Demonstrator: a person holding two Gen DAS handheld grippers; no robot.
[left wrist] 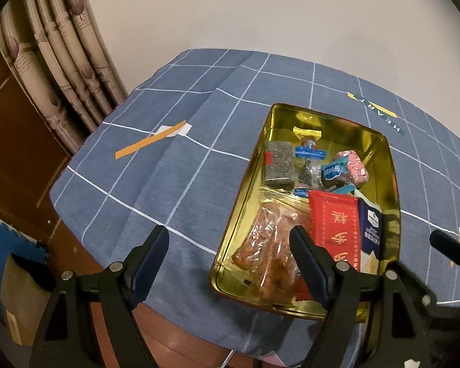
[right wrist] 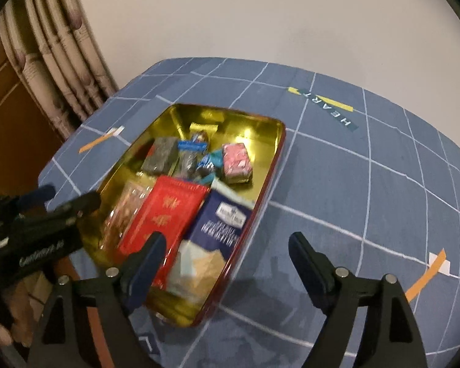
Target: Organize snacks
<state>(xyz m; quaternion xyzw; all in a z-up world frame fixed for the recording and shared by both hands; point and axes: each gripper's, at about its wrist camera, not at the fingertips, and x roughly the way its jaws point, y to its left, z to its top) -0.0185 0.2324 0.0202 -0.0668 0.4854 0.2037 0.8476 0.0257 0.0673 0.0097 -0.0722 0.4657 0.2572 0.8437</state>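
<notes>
Gold tin (left wrist: pixel 392 165) sits on the blue checked desk (left wrist: pixel 174 165), long axis running away from both cameras, near short end toward the grippers. Snacks already inside: red packet (left wrist: pixel 337 224), navy box (right wrist: pixel 220 227), clear bag of orange pieces (left wrist: pixel 270 245), grey bar (left wrist: pixel 279 165), pink block (right wrist: pixel 237 162), small blue-wrapped sweets mid-tin. Left gripper (left wrist: pixel 230 263) jaws spread, nothing between, hovering over the tin's near left corner, so it looks the nearer one. Right gripper (right wrist: pixel 224 266) jaws spread wide, empty, straddling the tin's right wall near the navy box. No loose snack visible on the desk; task looks close to done. Right view motion-blurred, labels unreadable; near tin end hidden behind fingers
</notes>
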